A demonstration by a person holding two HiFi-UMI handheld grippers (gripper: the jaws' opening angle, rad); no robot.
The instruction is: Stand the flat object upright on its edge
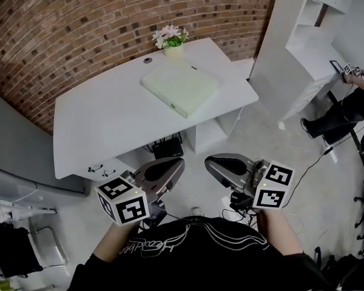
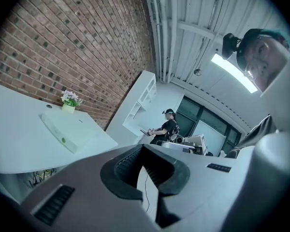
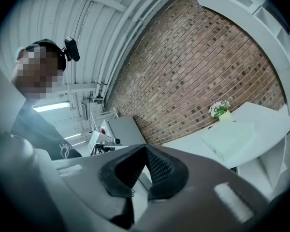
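A flat pale-green box (image 1: 181, 88) lies face down on the white table (image 1: 103, 126), toward its far right part. It also shows as a flat slab in the left gripper view (image 2: 67, 129) and the right gripper view (image 3: 229, 137). My left gripper (image 1: 177, 163) and right gripper (image 1: 210, 161) hang side by side over the floor, well short of the table's near edge. Both point toward the table. In each gripper view the jaws meet with nothing between them: left gripper (image 2: 143, 149), right gripper (image 3: 145, 150).
A small pot of flowers (image 1: 171, 39) and a dark round disc (image 1: 147, 60) sit at the table's far edge by the brick wall. A white shelf unit (image 1: 303, 35) stands to the right, with a seated person (image 1: 346, 108) beyond it. Cables (image 1: 315, 162) trail on the floor.
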